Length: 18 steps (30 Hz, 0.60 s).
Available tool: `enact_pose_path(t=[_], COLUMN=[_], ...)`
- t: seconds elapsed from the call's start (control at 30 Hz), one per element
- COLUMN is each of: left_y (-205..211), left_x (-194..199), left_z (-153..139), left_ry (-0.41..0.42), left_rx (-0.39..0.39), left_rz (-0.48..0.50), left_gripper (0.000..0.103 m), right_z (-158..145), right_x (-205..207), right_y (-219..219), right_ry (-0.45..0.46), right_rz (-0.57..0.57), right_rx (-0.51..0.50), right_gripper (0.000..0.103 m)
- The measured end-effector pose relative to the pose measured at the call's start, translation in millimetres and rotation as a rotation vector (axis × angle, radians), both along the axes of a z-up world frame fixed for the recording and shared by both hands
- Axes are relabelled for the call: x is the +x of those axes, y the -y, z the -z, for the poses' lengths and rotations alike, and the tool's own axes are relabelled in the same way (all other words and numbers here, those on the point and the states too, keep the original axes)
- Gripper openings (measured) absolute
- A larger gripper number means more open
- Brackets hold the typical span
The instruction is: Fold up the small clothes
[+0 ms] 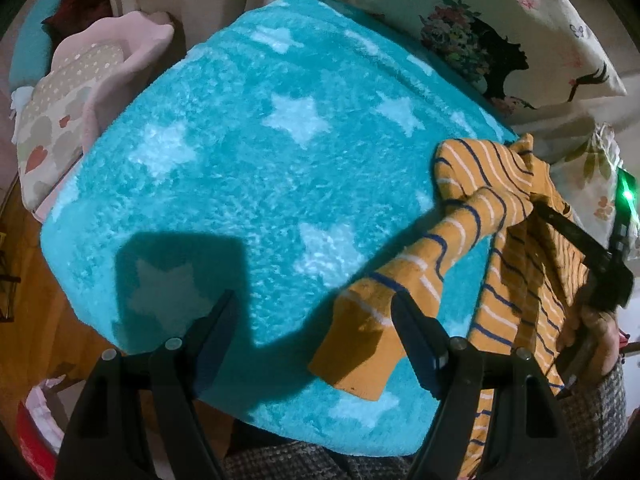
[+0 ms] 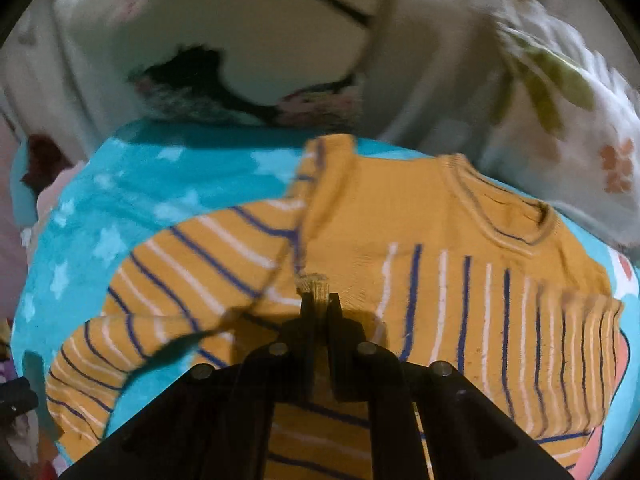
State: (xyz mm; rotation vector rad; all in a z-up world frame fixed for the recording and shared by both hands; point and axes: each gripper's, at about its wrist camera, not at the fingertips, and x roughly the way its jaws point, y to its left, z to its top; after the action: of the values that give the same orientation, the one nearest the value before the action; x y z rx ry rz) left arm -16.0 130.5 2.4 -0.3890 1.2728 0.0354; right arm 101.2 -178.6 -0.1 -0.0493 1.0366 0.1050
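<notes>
Right claw (image 2: 316, 300) pinched on striped sweater (image 2: 440, 280); left claw (image 1: 312, 312) wide, its right finger against the sleeve.

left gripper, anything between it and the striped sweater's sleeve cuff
Nothing visible. The left gripper is open with the sweater sleeve cuff lying by its right finger, only bare teal star blanket around.

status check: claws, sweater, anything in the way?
Left claw open, empty, sleeve cuff by its right finger. Right claw shut on striped sweater, over the star blanket. Nothing in the way.
</notes>
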Motion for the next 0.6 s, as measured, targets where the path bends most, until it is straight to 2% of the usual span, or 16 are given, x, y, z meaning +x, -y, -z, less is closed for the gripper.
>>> enact_pose_path(t=[0.13,0.3,0.4,0.5,0.57,0.6], left_y=[1.0,-15.5,-34.1,-52.3,-63.6,-70.2], left_x=[-3.6,-5.0,-3.8,-4.2,-6.3,-8.0], left_z=[-1.8,-4.7,-7.4,-10.2,-12.7,-14.0], left_ry=[0.000,0.012,0.024,0.033,0.039,0.042], left_rx=[0.000,0.000,0.016,0.028,0.032,0.032], left_rz=[0.011,-0.043,-0.099,-0.151,-0.182,-0.200], left_gripper=[0.076,0.076,0.076,0.076,0.076,0.076], right_z=[23.8,4.2,-10.0,-17.8,-22.0,-21.0], right_x=[2.4,-26.6,-48.0,-66.3,-83.2,-89.6], right_y=[-15.2,0.5,0.8,-22.5,-50.5,-66.7], right_ry=[-0.074,-0.071,-0.058,-0.051,-0.045,-0.054], right_rz=[-0.045,-0.061,-0.059,-0.136,-0.227,-0.279], right_rx=[-0.009,0.097,0.101,0.112,0.128,0.141], right_gripper=[0.011,0.018,0.018,0.018,0.020,0.030])
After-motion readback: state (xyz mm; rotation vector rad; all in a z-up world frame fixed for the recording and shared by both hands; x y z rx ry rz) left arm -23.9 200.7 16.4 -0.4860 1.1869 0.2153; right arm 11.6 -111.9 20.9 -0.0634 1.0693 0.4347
